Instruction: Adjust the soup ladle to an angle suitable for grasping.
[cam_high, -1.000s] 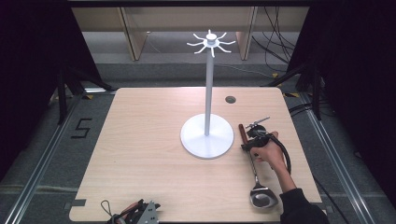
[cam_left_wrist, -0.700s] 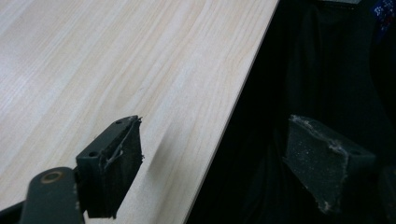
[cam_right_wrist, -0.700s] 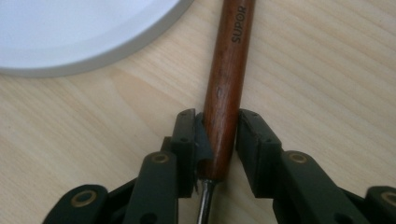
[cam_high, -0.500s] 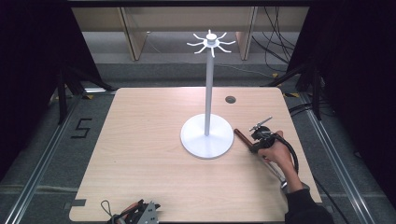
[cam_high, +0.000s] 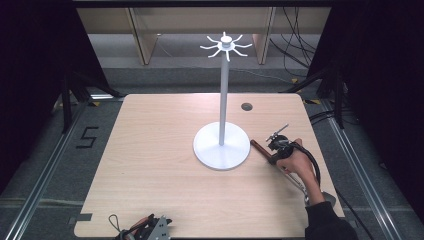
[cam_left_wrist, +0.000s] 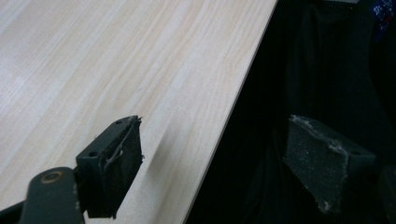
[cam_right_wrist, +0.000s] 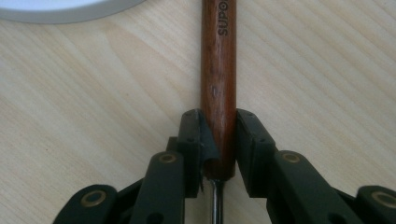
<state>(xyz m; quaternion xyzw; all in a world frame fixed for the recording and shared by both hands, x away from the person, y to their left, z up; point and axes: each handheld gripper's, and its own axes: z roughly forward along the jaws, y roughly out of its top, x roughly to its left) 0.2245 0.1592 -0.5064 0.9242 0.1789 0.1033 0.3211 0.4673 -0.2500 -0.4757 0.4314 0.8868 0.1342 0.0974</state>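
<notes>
Cables (cam_high: 295, 37) and shelving (cam_high: 145, 35) behind table (cam_high: 150, 150)

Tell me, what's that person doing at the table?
A person's right hand-held gripper is shut on the wooden handle of a ladle, beside the white stand with hooks on top. The left hand-held gripper lies open at the table's near edge, holding nothing.

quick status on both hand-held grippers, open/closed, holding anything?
Left hand-held gripper: open, holding nothing, lying at the table's near edge.
Right hand-held gripper: closed on the wooden handle of a utensil.
</notes>
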